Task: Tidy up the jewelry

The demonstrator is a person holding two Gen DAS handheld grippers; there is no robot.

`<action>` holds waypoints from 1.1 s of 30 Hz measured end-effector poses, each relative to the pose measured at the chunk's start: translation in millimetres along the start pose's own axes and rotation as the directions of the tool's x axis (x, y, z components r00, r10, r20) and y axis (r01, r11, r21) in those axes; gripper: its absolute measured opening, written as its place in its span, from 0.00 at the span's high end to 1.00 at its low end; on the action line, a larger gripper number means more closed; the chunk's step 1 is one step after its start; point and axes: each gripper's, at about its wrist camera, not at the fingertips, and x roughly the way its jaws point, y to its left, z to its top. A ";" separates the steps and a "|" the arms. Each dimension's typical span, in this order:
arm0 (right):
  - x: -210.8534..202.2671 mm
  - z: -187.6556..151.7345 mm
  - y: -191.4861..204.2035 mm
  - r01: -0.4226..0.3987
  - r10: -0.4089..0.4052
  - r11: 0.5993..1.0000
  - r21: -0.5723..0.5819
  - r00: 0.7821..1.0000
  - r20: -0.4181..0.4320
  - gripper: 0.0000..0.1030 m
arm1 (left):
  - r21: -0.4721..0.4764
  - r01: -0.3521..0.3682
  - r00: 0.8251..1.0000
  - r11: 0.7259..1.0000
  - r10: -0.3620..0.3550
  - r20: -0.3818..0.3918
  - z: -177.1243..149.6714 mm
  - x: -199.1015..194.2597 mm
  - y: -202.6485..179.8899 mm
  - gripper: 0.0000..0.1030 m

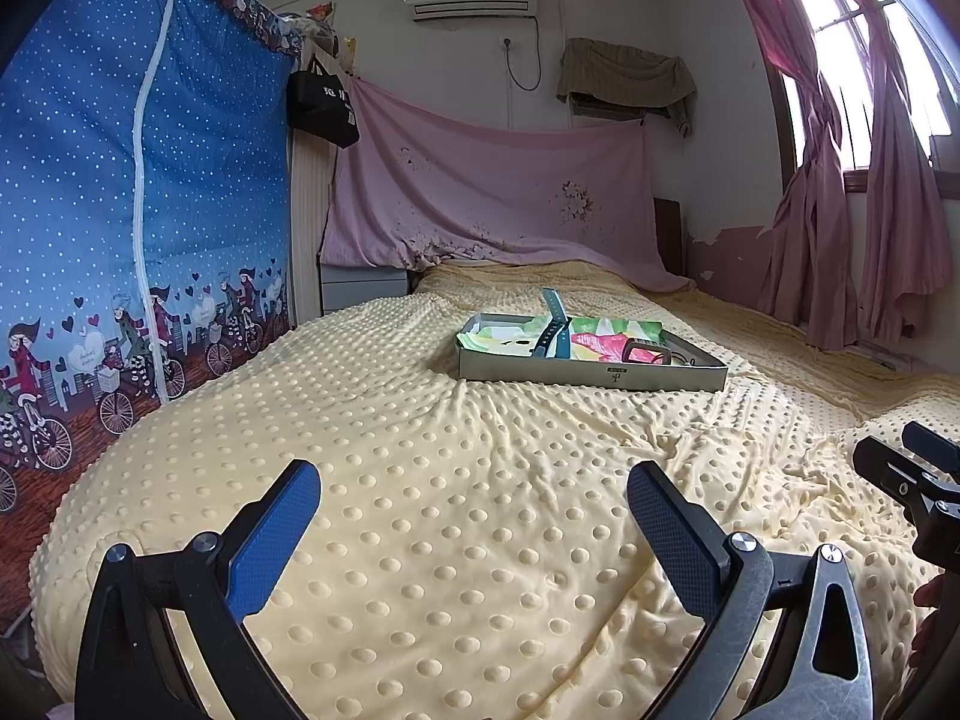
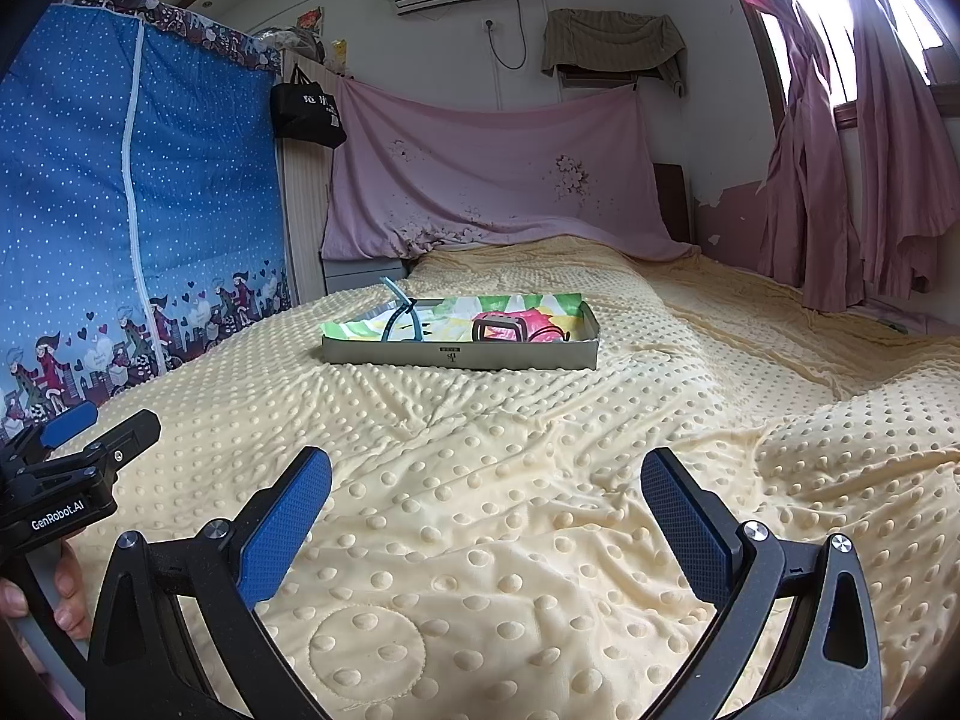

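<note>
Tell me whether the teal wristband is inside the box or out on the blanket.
Inside. The teal wristband rests in the shallow box on its colourful lining, one strap end sticking up above the rim.

Blanket point(image 1: 480, 510): pale yellow, raised dots. Wardrobe cover point(image 1: 120, 180): blue, white polka dots, cyclist border. Wall sheet point(image 2: 480, 180) and curtains point(image 2: 840, 180): pink.

tray point(image 1: 591, 377) on bed point(image 1: 420, 510), far centre. in tray: band point(image 1: 549, 336) left, bracelet point(image 1: 645, 353) right. wardrobe point(image 1: 138, 210) left of bed, curtains point(image 1: 840, 210) right, hung sheet point(image 1: 480, 192) behind.
</note>
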 end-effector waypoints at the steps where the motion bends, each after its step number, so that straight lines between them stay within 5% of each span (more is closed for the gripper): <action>1: 0.0 0.1 -0.1 -0.001 0.001 1.000 0.001 1.000 0.000 0.01 | 0.000 0.000 1.000 1.000 0.000 0.001 0.2 0.0 0.1 0.00; 33: -0.5 0.1 -0.5 -0.001 0.001 1.000 0.002 1.000 0.000 0.01 | 0.004 -0.003 1.000 1.000 0.003 0.005 0.9 -1.6 -1.2 0.00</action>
